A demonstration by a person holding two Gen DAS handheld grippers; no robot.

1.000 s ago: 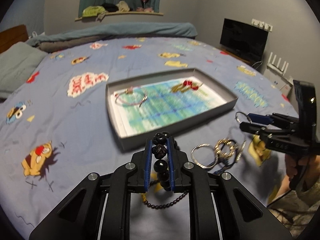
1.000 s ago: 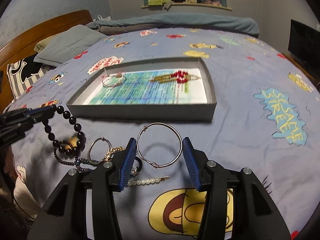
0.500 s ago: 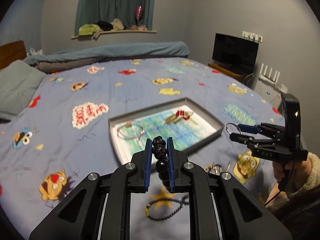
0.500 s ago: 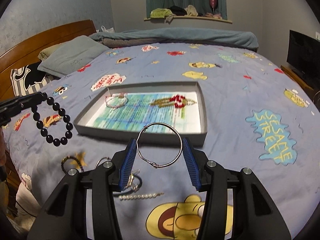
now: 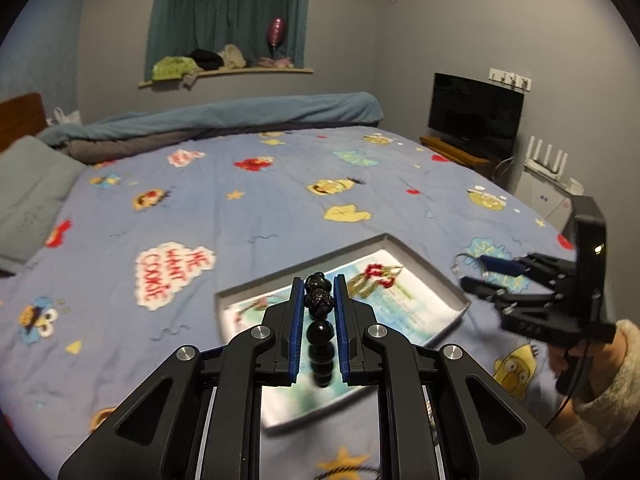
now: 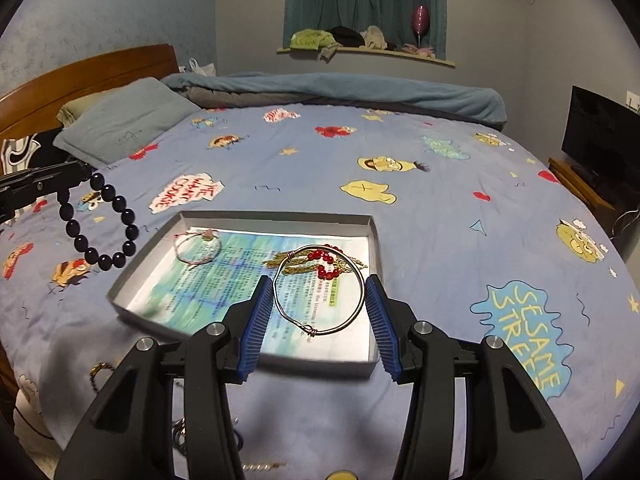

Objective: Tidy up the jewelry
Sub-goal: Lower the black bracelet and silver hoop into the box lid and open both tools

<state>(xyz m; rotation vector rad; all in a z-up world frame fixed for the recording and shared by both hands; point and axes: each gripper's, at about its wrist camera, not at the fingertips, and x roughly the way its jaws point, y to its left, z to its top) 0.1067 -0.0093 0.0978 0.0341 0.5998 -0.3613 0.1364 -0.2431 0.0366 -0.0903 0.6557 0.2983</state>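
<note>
A cartoon-print bedspread (image 6: 420,208) carries the shallow grey tray (image 6: 280,218), which already holds a pink cord bracelet (image 6: 198,246) and a red-beaded gold piece (image 6: 324,262). The right gripper (image 6: 319,312) grips a wire bangle (image 6: 320,290) by its sides, directly over the tray's near right part – so it looks the nearer to a drop. The left gripper (image 5: 318,316) is clamped on a black bead bracelet (image 6: 98,226) that dangles off the tray's left edge – it must travel rightward first

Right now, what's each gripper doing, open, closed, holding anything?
Left gripper: closed on the black bead bracelet.
Right gripper: closed on the silver wire bangle, above the gray tray.
</note>
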